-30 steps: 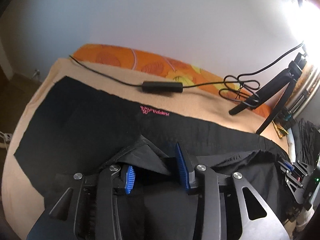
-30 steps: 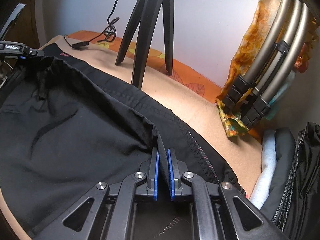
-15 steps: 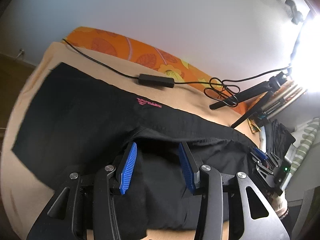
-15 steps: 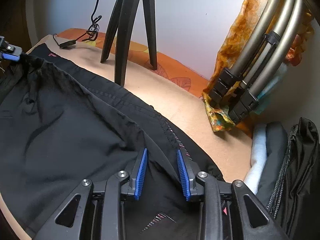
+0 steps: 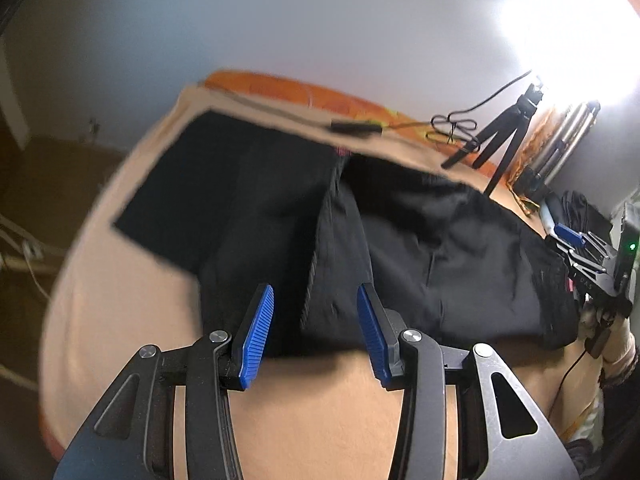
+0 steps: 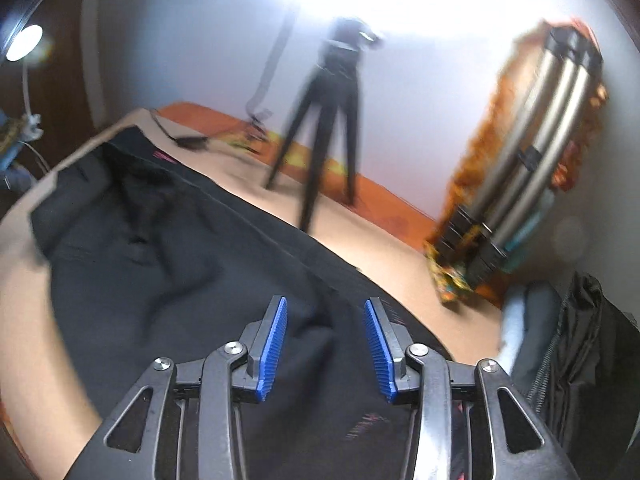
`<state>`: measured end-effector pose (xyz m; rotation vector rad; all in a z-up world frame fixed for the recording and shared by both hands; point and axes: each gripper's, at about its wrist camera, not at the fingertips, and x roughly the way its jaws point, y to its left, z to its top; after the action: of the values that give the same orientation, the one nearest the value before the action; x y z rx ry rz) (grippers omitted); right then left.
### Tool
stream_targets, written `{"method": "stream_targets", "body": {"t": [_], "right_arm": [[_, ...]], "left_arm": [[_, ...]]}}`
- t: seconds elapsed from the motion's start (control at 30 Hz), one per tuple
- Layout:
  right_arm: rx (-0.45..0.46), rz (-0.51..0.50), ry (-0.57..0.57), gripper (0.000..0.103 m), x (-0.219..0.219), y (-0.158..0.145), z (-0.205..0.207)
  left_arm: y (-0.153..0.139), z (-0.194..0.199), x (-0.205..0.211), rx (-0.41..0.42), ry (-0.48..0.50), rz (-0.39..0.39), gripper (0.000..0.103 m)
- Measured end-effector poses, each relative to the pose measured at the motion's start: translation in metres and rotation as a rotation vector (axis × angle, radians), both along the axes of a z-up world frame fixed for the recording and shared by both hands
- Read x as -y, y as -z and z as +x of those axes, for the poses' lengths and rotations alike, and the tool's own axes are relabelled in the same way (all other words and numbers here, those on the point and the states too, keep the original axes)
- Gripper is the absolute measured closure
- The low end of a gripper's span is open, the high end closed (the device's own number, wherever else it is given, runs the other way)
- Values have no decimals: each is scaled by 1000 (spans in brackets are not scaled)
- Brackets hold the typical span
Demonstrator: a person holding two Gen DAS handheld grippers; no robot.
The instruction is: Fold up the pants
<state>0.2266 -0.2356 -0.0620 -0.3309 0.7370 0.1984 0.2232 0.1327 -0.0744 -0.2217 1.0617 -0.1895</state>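
The black pants lie on the tan bed cover, folded lengthwise, with a pink logo near the far edge. They also show in the right wrist view. My left gripper is open and empty, raised above the near edge of the pants. My right gripper is open and empty, above the waist end of the pants. It shows at the right edge of the left wrist view. Both views are blurred by motion.
A black tripod stands on the bed beyond the pants, also in the left wrist view. A cable with a black box lies along the far edge. Metal tubes lean at the right. Dark clothes pile at right.
Both grippers let go of the pants, opened wide, and lifted back away from the cloth. The pants fell flat onto the bed.
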Motion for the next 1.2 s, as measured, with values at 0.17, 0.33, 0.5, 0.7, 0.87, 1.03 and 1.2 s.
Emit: {"method": "stream_targets", "body": {"t": [0.17, 0.33, 0.5, 0.7, 0.87, 1.03, 1.2], "right_arm": [[43, -14, -92, 51, -43, -8, -7], [81, -29, -158, 48, -78, -15, 3], [86, -34, -207, 48, -110, -11, 19], [70, -9, -284, 48, -156, -4, 33], [-24, 105, -334, 48, -189, -8, 38], [-20, 76, -298, 48, -208, -4, 45], [-23, 3, -288, 48, -207, 10, 51]], "left_arm": [[18, -10, 4, 9, -54, -62, 61], [28, -7, 0, 17, -115, -183, 61], [37, -3, 7, 34, -119, -177, 74], [31, -7, 14, 110, -79, -84, 93], [19, -10, 12, 188, -66, -57, 94], [1, 6, -3, 240, -71, 13, 95], [-32, 49, -24, 303, -65, 174, 95]]}}
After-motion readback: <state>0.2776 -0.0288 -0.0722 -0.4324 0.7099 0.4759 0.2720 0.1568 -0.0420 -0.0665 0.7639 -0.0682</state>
